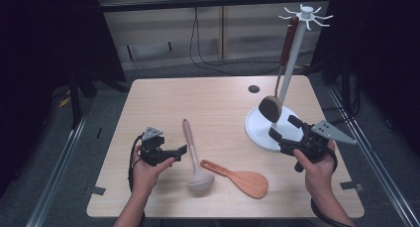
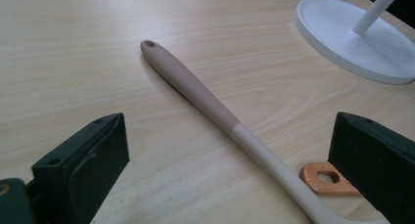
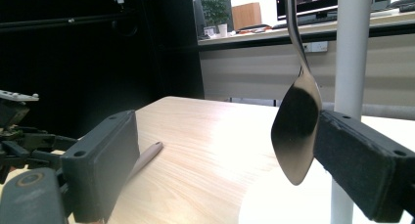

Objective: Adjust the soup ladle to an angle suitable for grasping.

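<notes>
The right tool (image 1: 286,128) stands with its jaws wide apart and holds nothing; the pads do not press on anything. Just ahead of it, near its far jaw, hangs a dark spoon (image 1: 271,108) from the white rack (image 1: 296,48), with the bowl low over the round base (image 1: 257,130) and free of the jaws. In the right gripper view the spoon (image 3: 295,131) hangs just beside the right-hand jaw, a little ahead of it, and the pole (image 3: 351,53) rises behind that jaw; I cannot tell if the spoon touches the pad. The right hand (image 1: 314,168) grips the tool from behind. The left tool (image 1: 179,151) also has wide jaws and holds nothing. In front of it, on the bench (image 1: 163,95), lies a beige ladle (image 1: 193,150), with the handle pointing away from the person and the bowl near the front edge. In the left gripper view the ladle (image 2: 210,104) runs slanting between the two jaws but further out, apart from both. Beyond the ladle from the left tool lies an orange spatula (image 1: 240,177), flat on the bench, its handle end close to the ladle bowl. In the left gripper view this handle end (image 2: 325,179), with its hole, shows just beside the right-hand jaw. The left hand (image 1: 148,167) holds the left tool low over the bench.
</notes>
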Motion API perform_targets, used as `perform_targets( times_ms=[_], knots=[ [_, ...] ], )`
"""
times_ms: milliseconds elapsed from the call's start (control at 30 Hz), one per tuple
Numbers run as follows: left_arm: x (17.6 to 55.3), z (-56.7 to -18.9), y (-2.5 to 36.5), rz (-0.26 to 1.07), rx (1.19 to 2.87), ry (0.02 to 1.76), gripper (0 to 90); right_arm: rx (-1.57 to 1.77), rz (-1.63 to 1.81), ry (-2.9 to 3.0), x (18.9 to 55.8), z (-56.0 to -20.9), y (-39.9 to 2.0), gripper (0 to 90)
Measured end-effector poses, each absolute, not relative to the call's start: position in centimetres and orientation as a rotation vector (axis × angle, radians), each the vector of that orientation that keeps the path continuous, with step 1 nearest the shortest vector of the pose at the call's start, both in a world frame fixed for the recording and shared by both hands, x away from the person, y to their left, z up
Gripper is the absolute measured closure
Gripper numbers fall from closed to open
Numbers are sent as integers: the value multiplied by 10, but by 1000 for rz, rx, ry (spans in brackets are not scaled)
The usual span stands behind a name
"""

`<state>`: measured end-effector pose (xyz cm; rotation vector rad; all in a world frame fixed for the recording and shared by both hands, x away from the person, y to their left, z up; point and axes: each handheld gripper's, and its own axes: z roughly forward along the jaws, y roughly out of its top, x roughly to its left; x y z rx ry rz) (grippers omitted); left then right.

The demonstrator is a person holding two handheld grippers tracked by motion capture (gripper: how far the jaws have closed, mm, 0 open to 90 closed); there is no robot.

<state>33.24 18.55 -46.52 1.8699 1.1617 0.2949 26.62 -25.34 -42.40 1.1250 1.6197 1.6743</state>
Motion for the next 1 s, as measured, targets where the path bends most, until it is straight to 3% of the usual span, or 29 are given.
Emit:
perform_targets(
  times_ms=[100,167,467,667,1000],
  knots=[
    [335,-470,180,270,1871,1184,19,1129,1668,1631,267,-426,-253,95],
    [337,-473,178,272,1907,1189,71,1127,1672,1632,267,-426,-253,95],
    [346,-479,177,310,1952,1240,521,1133,1677,1644,268,-429,-252,96],
    [358,-486,176,334,2066,1306,746,1130,1679,1652,268,-428,-250,96],
    [375,-495,159,303,2036,1353,778,1126,1677,1659,268,-428,-250,96]
  ],
)
